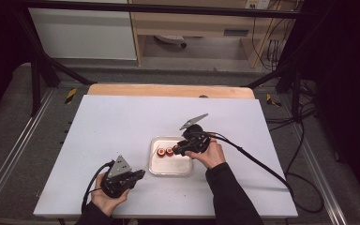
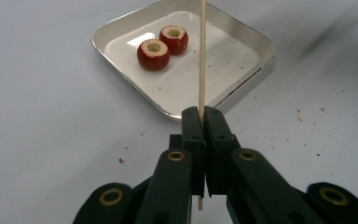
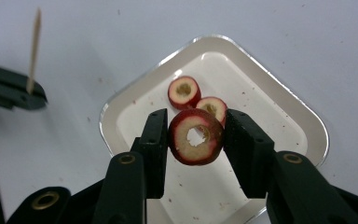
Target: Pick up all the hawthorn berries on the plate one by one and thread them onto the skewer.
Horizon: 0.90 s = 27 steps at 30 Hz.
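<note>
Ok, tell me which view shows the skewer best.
The left gripper view: the skewer stands upright, clamped between the left gripper's shut jaws, its shaft running up past the tray. The right gripper view shows just its pointed tip at far left. In the high view it is too thin to make out.

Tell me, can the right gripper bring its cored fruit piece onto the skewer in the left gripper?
Probably yes. The right gripper grips the cored fruit piece above the tray, and the skewer stands upright in the left gripper with open table between them.
</note>
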Each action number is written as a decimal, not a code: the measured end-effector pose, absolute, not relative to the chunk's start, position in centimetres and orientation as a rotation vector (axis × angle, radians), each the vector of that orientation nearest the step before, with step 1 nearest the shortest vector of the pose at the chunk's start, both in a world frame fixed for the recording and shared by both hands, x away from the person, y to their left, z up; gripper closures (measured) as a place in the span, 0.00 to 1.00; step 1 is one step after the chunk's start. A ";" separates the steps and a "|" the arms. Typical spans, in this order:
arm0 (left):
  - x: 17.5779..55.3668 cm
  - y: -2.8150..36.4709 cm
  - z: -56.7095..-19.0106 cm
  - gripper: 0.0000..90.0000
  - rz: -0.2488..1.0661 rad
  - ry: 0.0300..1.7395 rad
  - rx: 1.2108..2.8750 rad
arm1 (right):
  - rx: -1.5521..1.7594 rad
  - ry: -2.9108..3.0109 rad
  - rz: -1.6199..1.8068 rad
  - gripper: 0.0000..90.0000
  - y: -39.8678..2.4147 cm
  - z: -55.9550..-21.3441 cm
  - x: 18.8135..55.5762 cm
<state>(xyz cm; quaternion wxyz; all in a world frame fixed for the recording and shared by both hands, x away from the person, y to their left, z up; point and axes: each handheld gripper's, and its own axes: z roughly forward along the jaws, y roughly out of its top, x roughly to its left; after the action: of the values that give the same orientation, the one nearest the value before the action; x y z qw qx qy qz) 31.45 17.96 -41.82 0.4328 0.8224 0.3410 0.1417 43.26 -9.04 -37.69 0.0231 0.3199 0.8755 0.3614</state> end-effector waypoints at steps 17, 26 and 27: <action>29.9 14.3 -41.8 0.98 0.352 0.930 1.964 | 1.468 2.088 1.940 0.68 -12.5 -38.5 40.2; 30.2 11.7 -41.7 0.98 0.376 0.954 1.913 | 1.525 1.902 2.116 0.68 -12.9 -38.1 39.6; 30.3 11.4 -41.6 0.98 0.374 0.958 1.907 | 1.526 1.884 2.135 0.68 -13.0 -37.9 39.5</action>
<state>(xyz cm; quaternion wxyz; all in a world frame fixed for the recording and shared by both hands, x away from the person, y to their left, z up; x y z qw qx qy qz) 30.34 11.37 -41.65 0.4684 0.7777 0.3906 0.1526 39.53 -12.97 -37.89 -0.0445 0.4720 0.5825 0.6602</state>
